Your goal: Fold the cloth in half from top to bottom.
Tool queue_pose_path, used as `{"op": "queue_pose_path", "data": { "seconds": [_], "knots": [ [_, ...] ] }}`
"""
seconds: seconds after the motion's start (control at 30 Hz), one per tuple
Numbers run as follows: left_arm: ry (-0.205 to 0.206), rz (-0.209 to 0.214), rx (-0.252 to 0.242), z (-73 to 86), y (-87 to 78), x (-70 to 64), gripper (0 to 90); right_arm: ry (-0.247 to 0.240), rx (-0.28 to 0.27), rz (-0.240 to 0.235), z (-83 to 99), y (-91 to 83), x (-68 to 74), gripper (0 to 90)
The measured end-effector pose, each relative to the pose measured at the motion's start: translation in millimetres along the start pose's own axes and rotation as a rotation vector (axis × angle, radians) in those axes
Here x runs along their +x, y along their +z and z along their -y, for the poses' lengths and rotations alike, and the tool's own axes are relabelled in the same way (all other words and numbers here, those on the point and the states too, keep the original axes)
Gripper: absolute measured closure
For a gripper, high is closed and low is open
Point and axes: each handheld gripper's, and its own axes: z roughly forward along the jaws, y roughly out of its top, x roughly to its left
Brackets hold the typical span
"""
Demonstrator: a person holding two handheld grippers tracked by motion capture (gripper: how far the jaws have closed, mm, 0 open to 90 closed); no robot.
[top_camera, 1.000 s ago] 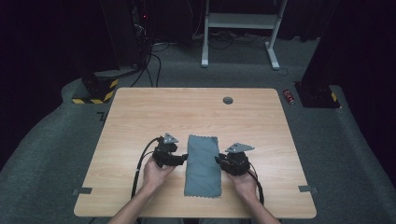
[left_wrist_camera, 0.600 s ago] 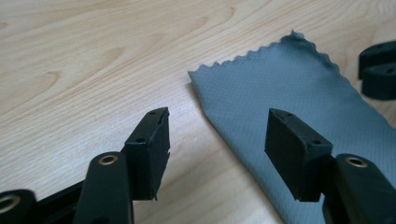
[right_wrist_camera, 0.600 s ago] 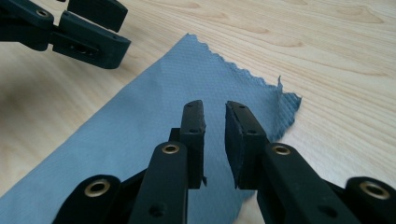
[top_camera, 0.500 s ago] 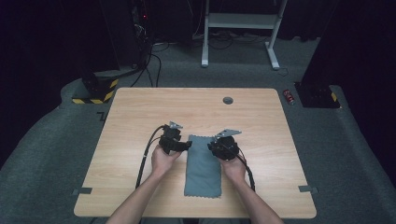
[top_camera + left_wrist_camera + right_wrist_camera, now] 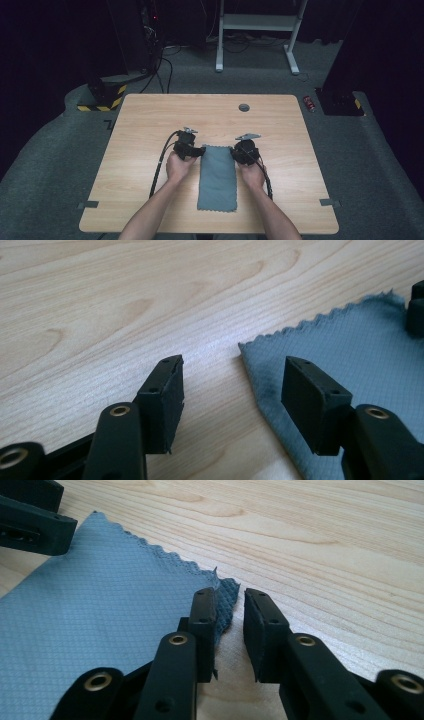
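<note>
Blue-grey cloth (image 5: 218,177) lies flat on the tabletop (image 5: 150,120). Left gripper (image 5: 232,390) has fingers wide apart at its far-left corner; right gripper (image 5: 230,630), fingers narrowly apart, straddles the far-right corner. Neither corner looks gripped yet; lifting remains.

my left gripper (image 5: 198,150) and right gripper (image 5: 235,150) moved forward along the cloth (image 5: 218,176) sides from mid-length to its far corners, both hands farther up the surface (image 5: 150,115), cloth itself unmoved, right jaws now astride the corner
</note>
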Motion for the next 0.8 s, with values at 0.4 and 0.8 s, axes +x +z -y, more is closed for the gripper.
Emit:
{"op": "queue_pose_path", "data": {
  "seconds": [0.4, 0.8],
  "knots": [
    [0.065, -0.051, 0.029, -8.7, 9.1, -13.0, 46.1, -0.002, 0.004, 0.025, -3.2, 7.5, -3.2, 71.1],
    [0.108, -0.03, 0.041, -11.7, 10.1, -19.0, 66.2, -0.047, -0.001, 0.0, -4.6, 10.0, -1.9, 79.4]
  ]
}}
